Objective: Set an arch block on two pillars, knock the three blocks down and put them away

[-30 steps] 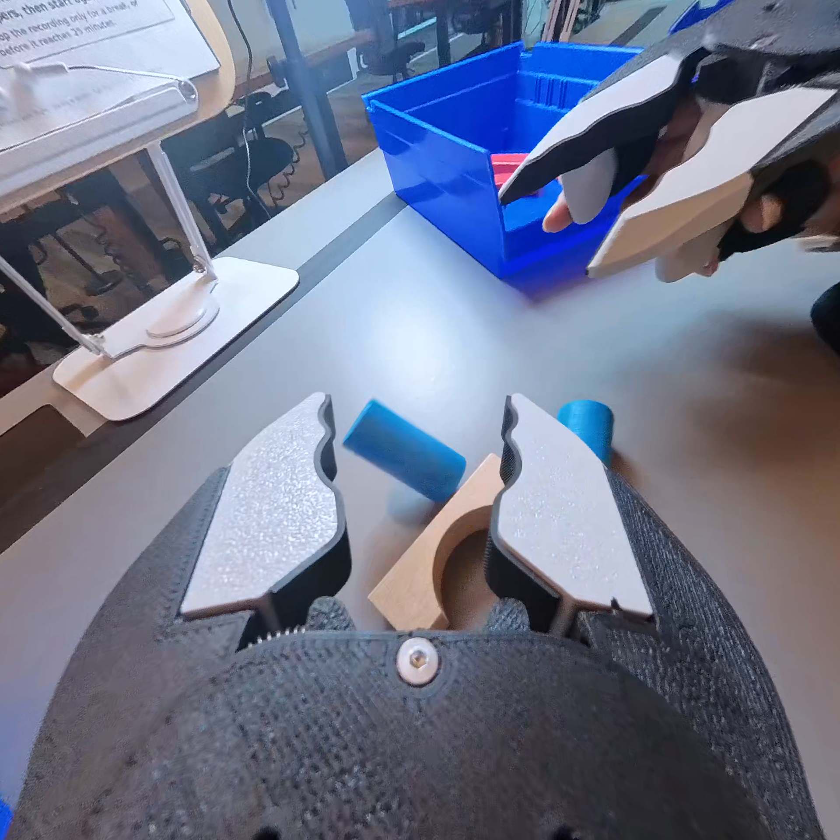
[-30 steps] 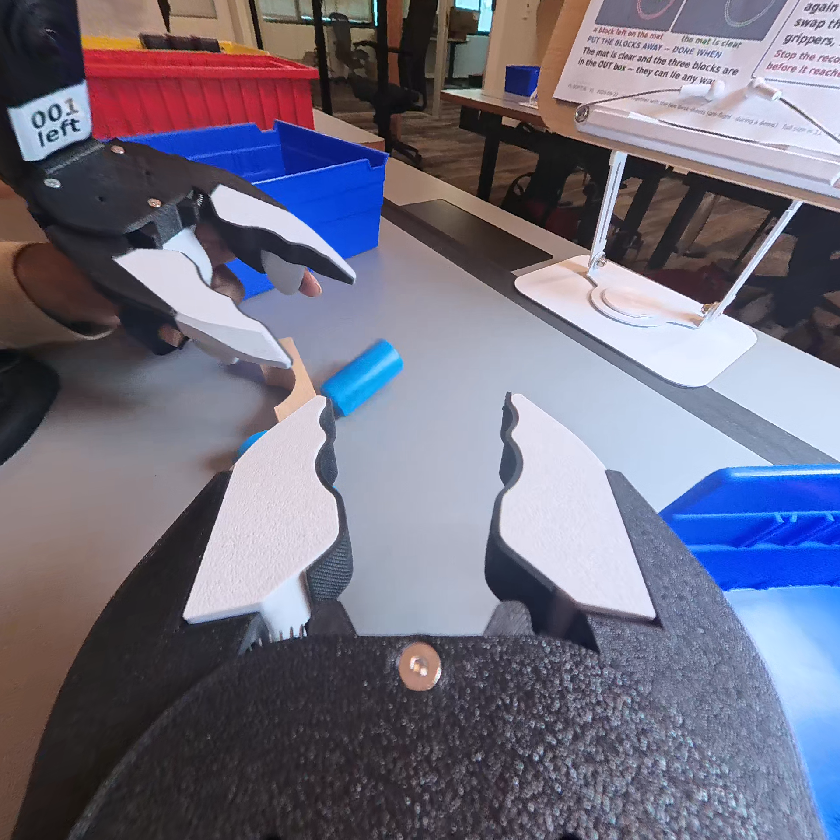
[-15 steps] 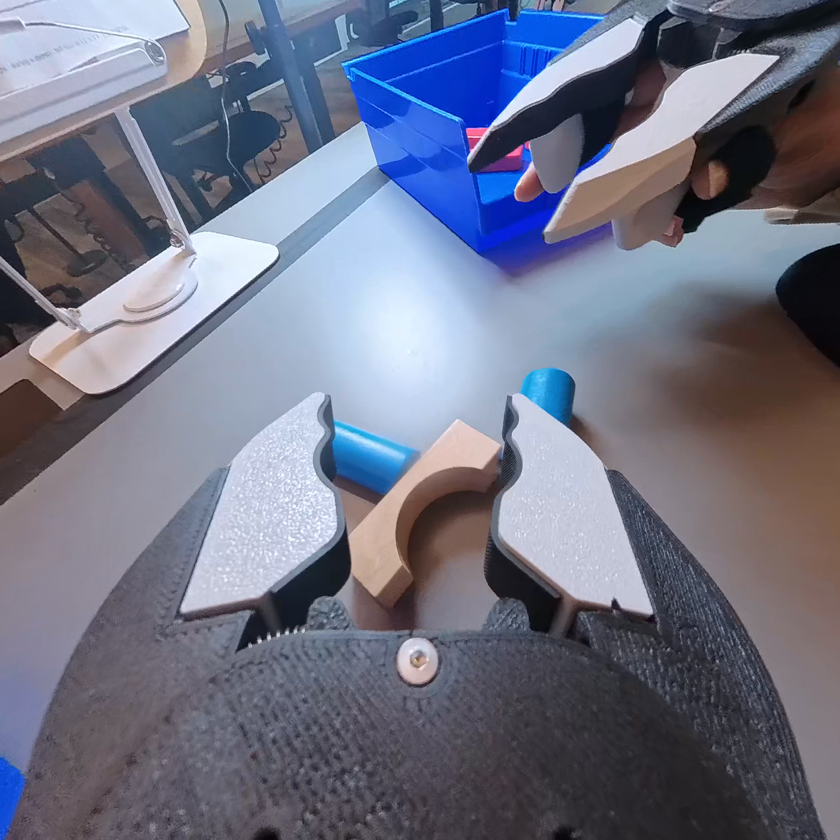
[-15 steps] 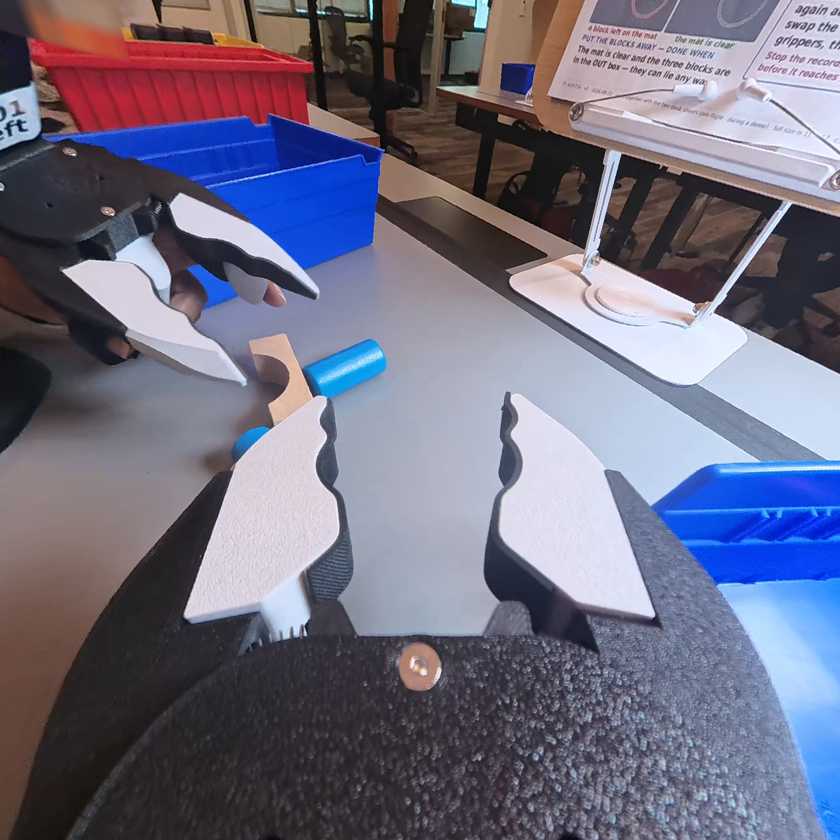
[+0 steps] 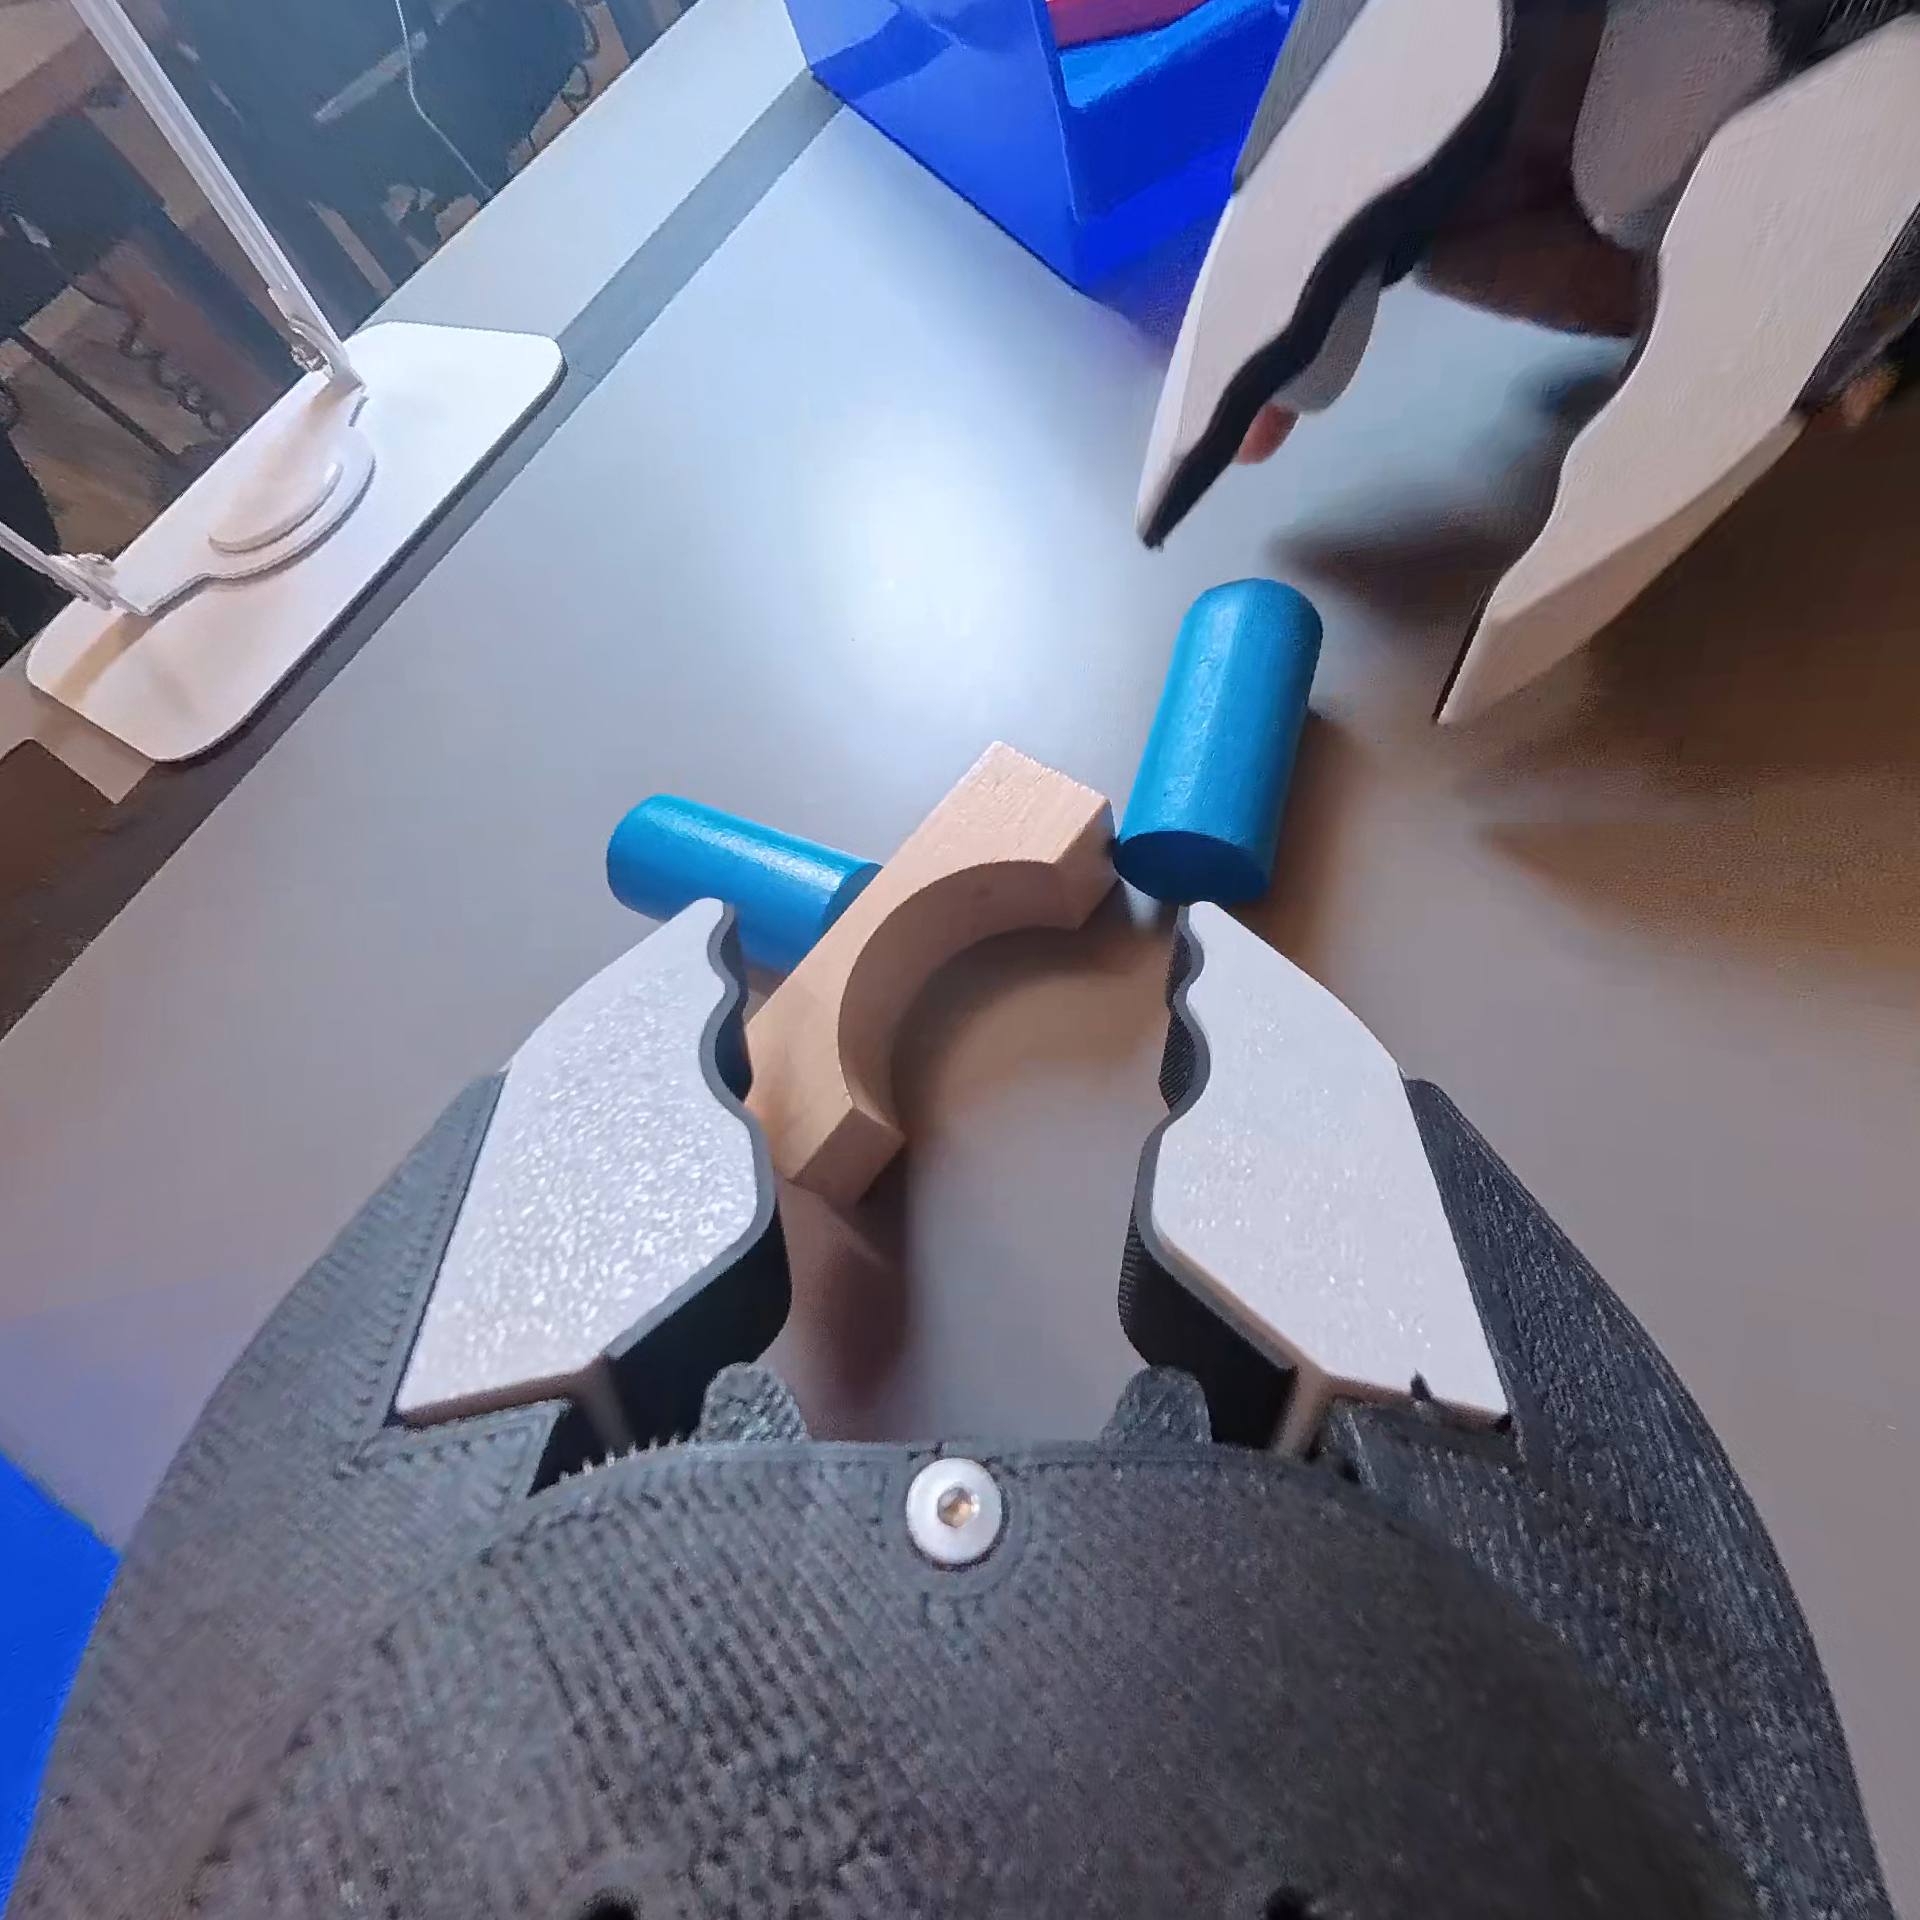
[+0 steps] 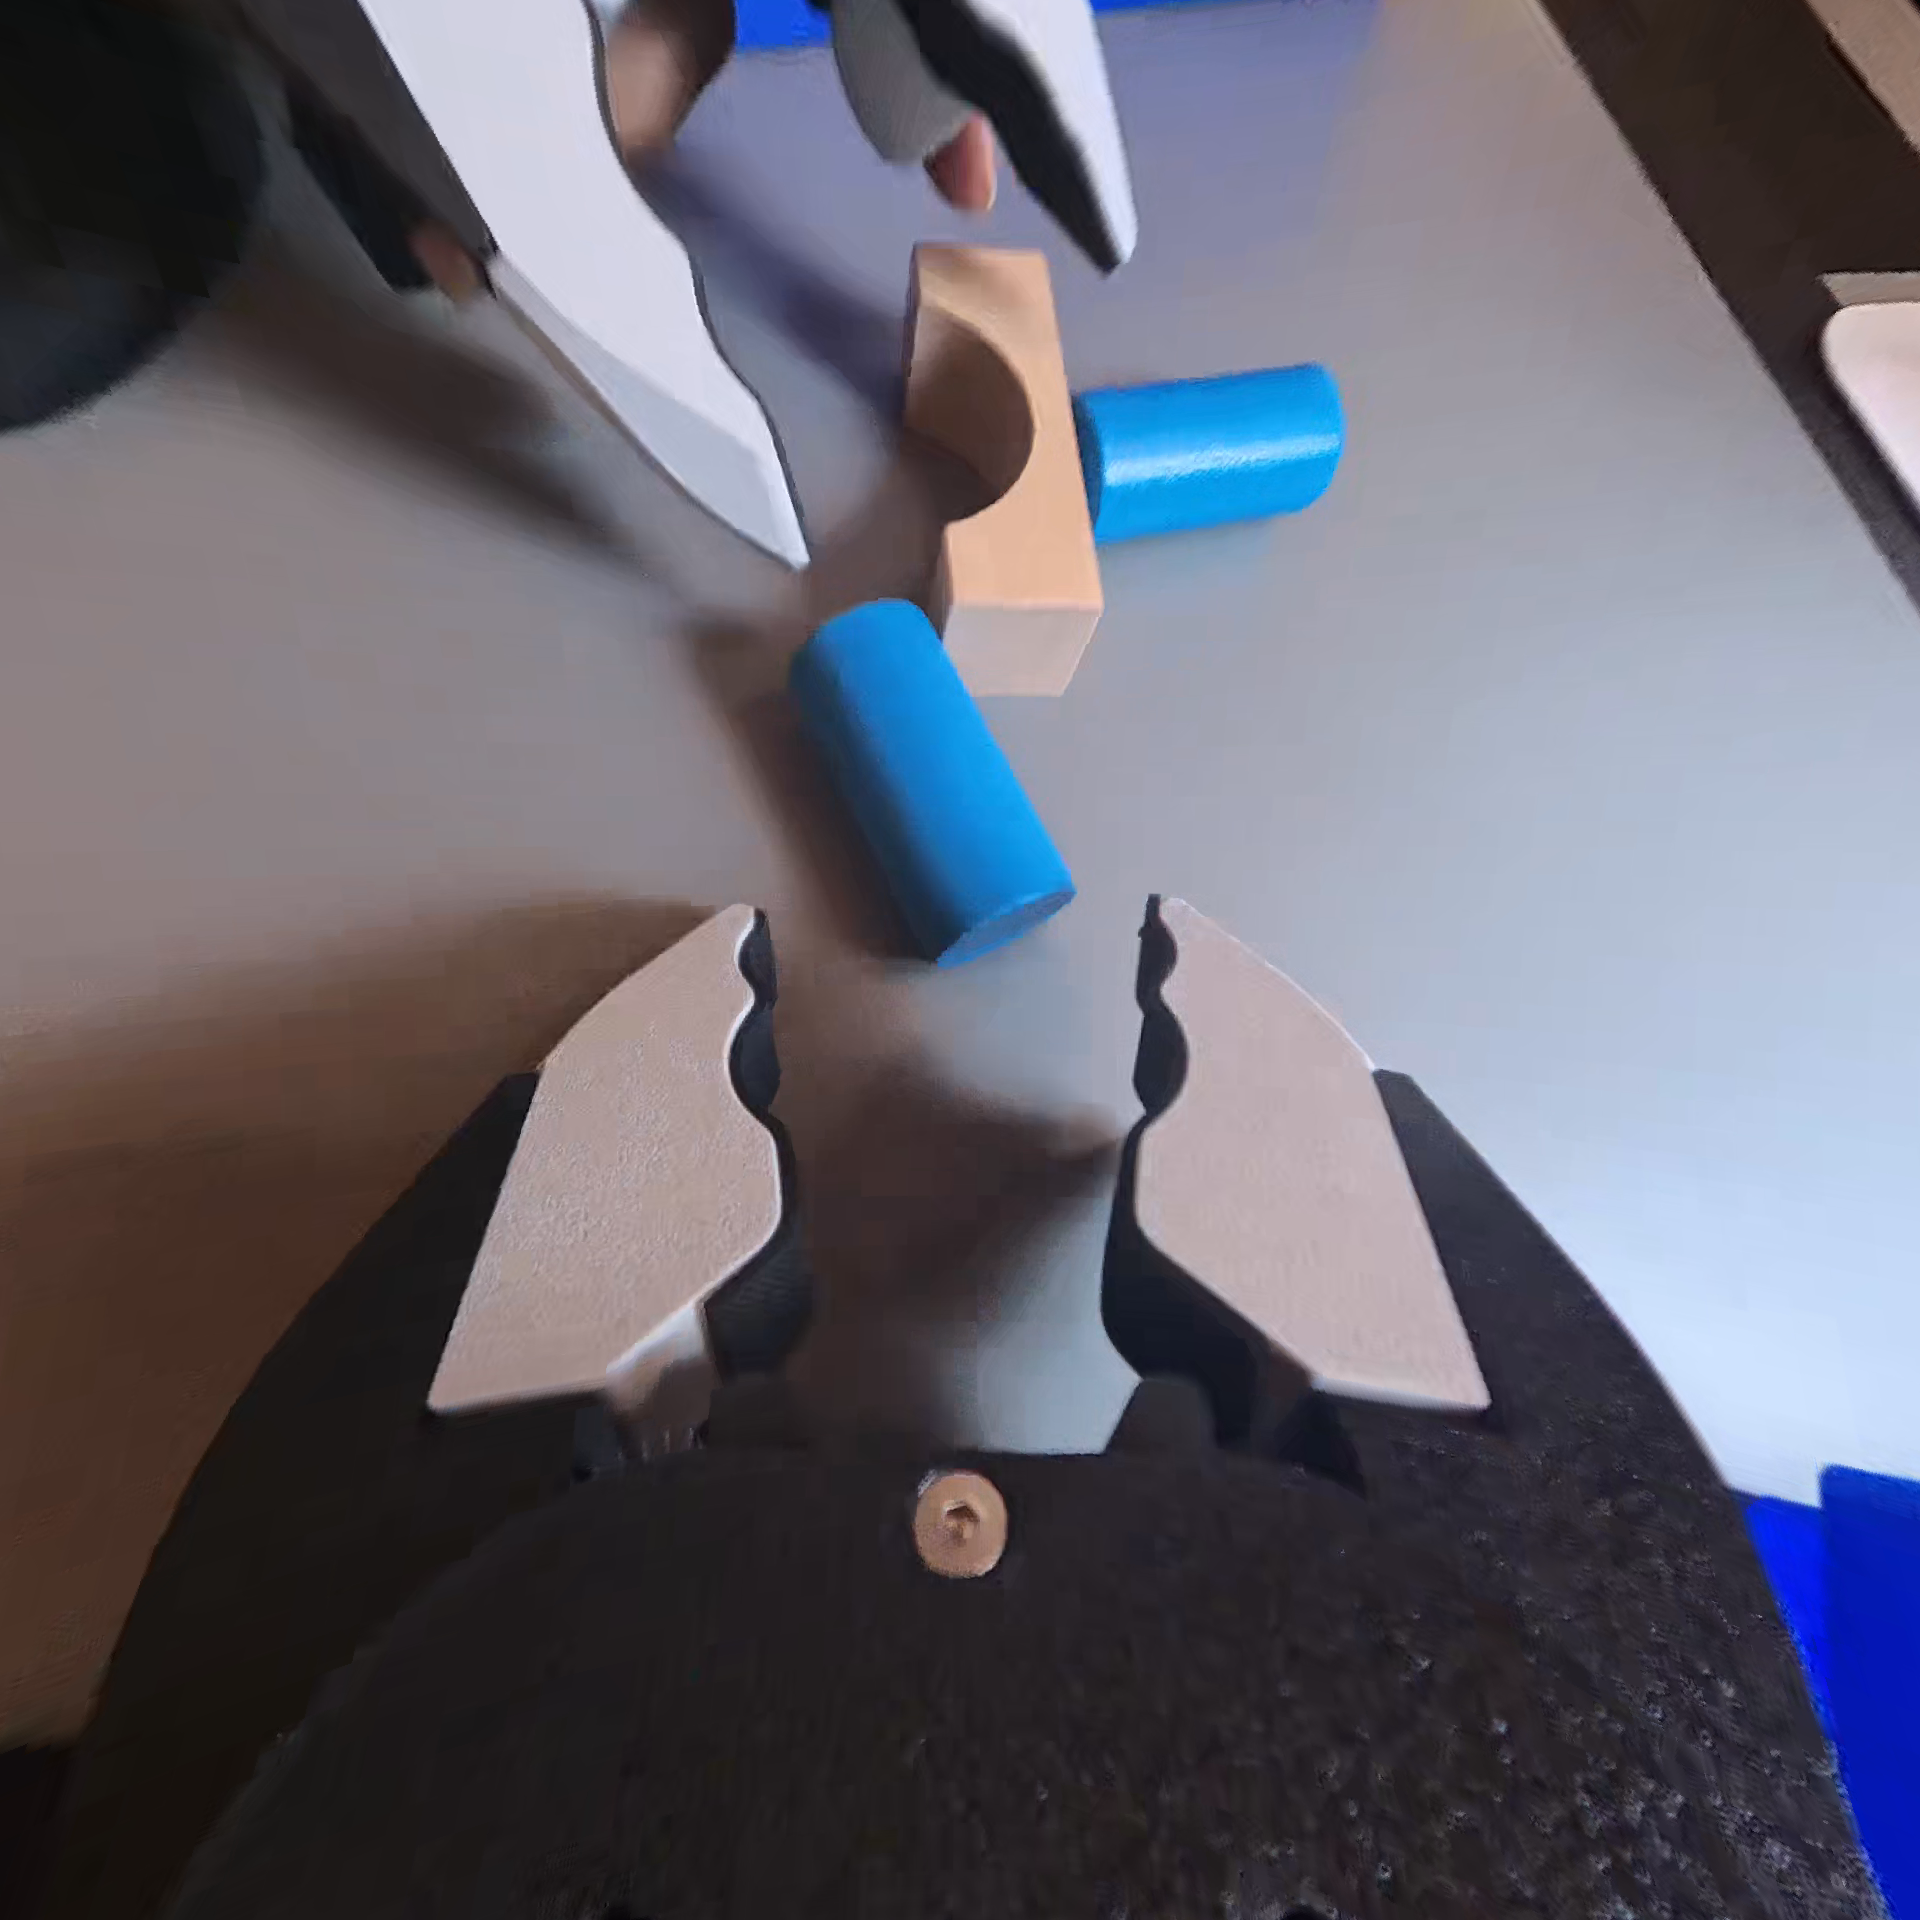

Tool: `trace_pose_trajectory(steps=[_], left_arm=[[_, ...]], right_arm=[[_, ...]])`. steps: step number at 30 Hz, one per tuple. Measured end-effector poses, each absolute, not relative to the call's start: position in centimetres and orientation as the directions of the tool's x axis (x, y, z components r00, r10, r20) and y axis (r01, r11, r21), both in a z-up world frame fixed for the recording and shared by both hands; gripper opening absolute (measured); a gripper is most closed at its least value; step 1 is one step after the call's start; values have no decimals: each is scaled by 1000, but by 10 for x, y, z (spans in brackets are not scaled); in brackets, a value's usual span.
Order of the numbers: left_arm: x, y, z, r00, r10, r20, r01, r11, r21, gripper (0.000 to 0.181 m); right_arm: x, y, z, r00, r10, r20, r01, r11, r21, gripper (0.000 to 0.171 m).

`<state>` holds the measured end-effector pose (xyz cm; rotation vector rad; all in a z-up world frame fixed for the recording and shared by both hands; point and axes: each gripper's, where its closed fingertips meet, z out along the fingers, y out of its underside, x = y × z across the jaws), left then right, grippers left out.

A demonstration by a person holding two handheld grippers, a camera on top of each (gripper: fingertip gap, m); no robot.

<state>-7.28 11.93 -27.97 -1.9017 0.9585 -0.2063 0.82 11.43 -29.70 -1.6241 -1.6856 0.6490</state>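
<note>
A wooden arch block (image 5: 935, 966) lies flat on the grey table, its far end between two blue cylinder pillars lying on their sides. One pillar (image 5: 727, 873) lies left of it, the other (image 5: 1216, 748) right. My left gripper (image 5: 951, 925) is open and empty, low over the arch. My right gripper (image 6: 956, 920) is open and empty, just short of the near pillar (image 6: 925, 779). The right wrist view also shows the arch (image 6: 997, 468), the far pillar (image 6: 1205, 452) and the left gripper (image 6: 935, 405). The right gripper (image 5: 1299, 623) shows blurred in the left wrist view.
A blue bin (image 5: 997, 114) stands at the far end of the table in the left wrist view. A white stand base (image 5: 301, 540) sits at the left by the table's dark edge strip. A blue bin corner (image 6: 1870, 1590) shows at the lower right. To the far pillar (image 6: 1205, 452): left tips about 4 cm, right tips about 11 cm.
Both grippers have dropped and tilted down toward the blocks. The right gripper moved in close to the right-hand pillar. The blocks have not moved.
</note>
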Motion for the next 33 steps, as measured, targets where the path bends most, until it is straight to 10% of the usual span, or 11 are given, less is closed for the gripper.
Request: trace_pose_trajectory(steps=[3, 13, 26, 33], left_arm=[[-69, 116, -274, 669, -707, -229, -505, -206, -838, 77], [-48, 99, -257, 577, -788, -216, -452, -88, -887, 70], [-50, 102, -266, 575, -783, -237, -486, -94, -869, 67], [-50, 102, -270, 572, -785, -239, -495, -97, -863, 67]], right_arm=[[0, 113, -302, 29, 986, 166, 632, 111, -767, 34], [9, 110, -273, 0, 978, 210, 584, 170, -794, 32], [162, 263, -179, 801, 558, 216, 360, -161, -919, 32], [161, 266, -200, 780, 561, 277, 448, -192, -873, 33]])
